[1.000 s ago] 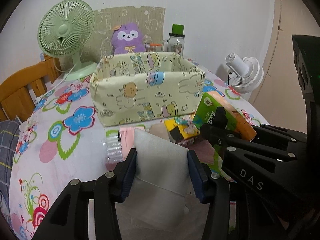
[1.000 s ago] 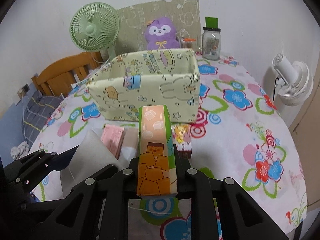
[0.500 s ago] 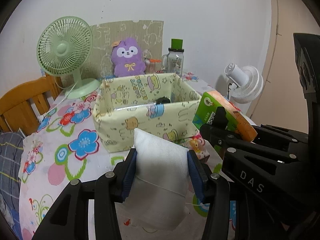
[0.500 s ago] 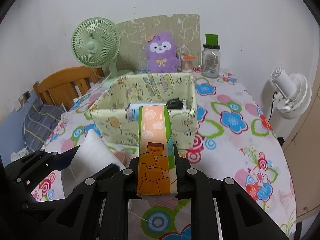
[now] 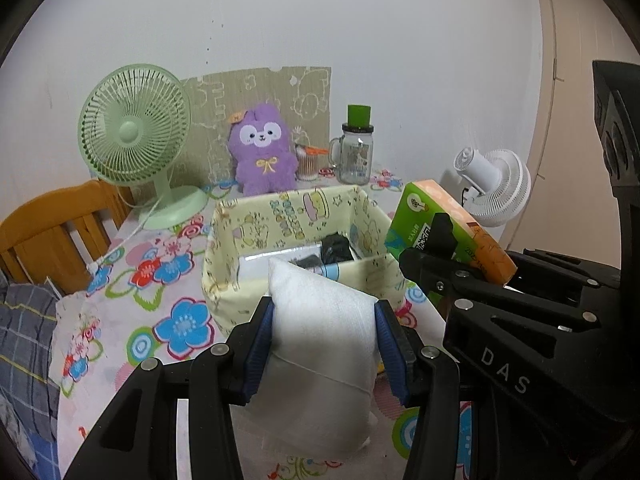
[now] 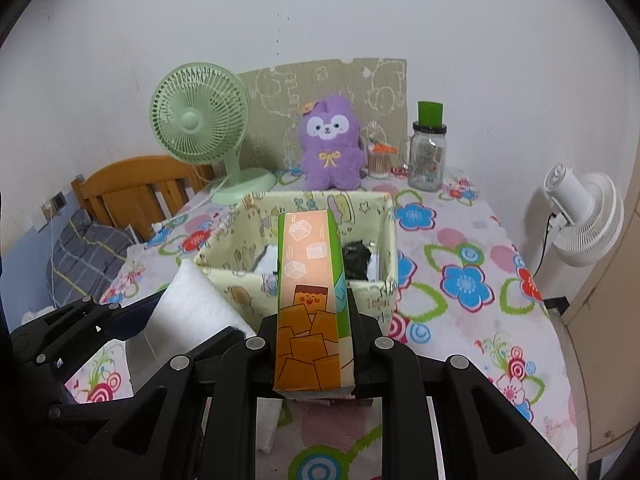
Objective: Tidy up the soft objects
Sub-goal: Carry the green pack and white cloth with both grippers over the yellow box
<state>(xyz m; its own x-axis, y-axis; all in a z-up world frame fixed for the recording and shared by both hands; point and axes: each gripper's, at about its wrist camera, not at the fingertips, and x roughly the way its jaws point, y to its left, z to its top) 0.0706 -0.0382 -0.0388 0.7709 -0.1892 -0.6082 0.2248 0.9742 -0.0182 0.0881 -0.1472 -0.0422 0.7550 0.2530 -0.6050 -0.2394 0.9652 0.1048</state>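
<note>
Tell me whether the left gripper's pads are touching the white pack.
Touching. The left wrist view shows the left gripper with a blue pad pressed against each side of the white pack, which bulges between them and hangs clear of the table.

Left handheld black plastic two-finger gripper point(image 5: 323, 336): angular open-frame linkage arms, round silver screw heads at the joints, blue ribbed pads point(image 5: 259, 344) lining the inner finger faces.

Right handheld black plastic two-finger gripper point(image 6: 314, 344): same open-frame build, silver screws at the pivots, black inner faces, white letters "DAS" on one arm, seen from the left wrist view.
</note>
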